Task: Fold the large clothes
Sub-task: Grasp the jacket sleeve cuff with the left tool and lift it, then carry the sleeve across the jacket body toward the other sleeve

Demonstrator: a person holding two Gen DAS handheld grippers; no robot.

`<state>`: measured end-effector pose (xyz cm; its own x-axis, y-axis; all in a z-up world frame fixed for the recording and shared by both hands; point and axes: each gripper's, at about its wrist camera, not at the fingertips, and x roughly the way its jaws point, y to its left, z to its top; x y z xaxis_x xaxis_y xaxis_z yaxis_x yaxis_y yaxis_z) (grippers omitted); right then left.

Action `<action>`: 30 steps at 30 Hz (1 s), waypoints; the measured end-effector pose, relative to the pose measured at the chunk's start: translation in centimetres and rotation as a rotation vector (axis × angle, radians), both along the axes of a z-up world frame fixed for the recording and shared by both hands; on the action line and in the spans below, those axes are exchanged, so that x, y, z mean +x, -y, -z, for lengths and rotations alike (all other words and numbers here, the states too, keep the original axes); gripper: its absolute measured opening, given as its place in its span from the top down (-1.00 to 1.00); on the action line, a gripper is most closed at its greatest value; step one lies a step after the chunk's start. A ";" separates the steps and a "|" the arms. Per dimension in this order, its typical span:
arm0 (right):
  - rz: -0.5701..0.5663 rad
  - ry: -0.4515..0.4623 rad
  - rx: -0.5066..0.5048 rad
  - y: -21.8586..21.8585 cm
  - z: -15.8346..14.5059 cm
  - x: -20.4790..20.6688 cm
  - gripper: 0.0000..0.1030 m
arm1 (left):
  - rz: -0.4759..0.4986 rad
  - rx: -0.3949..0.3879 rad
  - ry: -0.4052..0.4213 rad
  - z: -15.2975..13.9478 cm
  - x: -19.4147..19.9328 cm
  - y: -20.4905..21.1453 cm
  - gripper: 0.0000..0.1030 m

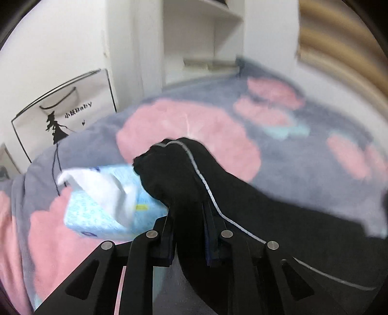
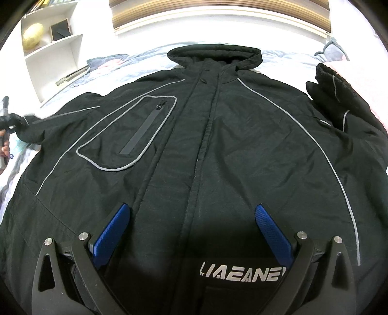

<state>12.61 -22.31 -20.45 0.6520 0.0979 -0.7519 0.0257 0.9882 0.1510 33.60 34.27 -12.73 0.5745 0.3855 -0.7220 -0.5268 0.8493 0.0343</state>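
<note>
A large black hooded jacket with grey piping lies front-up, spread across the bed. Its hood points to the far side. My right gripper is open, its blue pads hovering just above the jacket's lower front near a white logo. My left gripper is shut on the cuff end of the jacket's sleeve and holds it above the bed. That sleeve end also shows at the far left of the right wrist view. The other sleeve lies bent at the right.
The bed has a grey and pink blanket. A light blue tissue pack lies on it beside the held sleeve. A white paper bag stands by the wall. White shelves stand at the far left, a wooden headboard behind.
</note>
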 end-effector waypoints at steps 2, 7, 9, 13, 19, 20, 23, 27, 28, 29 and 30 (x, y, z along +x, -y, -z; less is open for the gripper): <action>0.000 -0.001 0.003 0.1 0.1 0.0 -1.00 | 0.044 0.025 -0.019 0.9 0.5 1.0 0.68; -0.004 -0.004 0.007 0.2 0.2 0.2 -1.00 | 0.203 0.049 0.095 -2.4 -1.9 4.1 0.69; -0.004 -0.002 0.008 0.2 0.2 0.2 -1.00 | 0.287 0.068 0.158 -5.0 -3.4 6.6 0.69; -0.005 -0.001 0.012 0.2 0.3 0.1 -1.00 | 0.480 0.108 0.258 -9.3 -6.2 13.2 0.69; -0.007 -0.003 0.037 0.4 0.3 0.0 -1.00 | 0.770 0.056 0.313 -11.4 -9.0 25.5 0.69; -0.008 -0.003 0.041 0.5 0.4 0.0 -1.00 | 0.811 0.057 0.310 -11.2 -9.3 27.6 0.69; -0.009 -0.002 0.052 0.6 0.4 0.0 -1.00 | 0.929 0.047 0.284 -9.9 -9.8 33.6 0.69; -0.011 0.002 0.071 0.8 0.4 -0.1 -1.00 | 1.085 0.011 0.182 -5.8 -10.1 40.8 0.69; -0.011 0.003 0.077 0.8 0.4 -0.1 -1.00 | 1.116 0.018 0.147 -4.4 -10.3 42.6 0.69; -0.012 0.005 0.083 0.9 0.5 -0.1 -1.00 | 1.143 0.021 0.100 -2.7 -10.2 44.5 0.68; -0.012 0.005 0.087 1.0 0.5 -0.1 -1.00 | 1.161 0.016 0.060 -1.4 -9.9 45.7 0.63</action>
<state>12.54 -23.28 -20.93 0.6541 0.1708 -0.7369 0.0125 0.9716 0.2364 23.67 -11.46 -11.34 0.6215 -0.3865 -0.6815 0.5668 0.8223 0.0505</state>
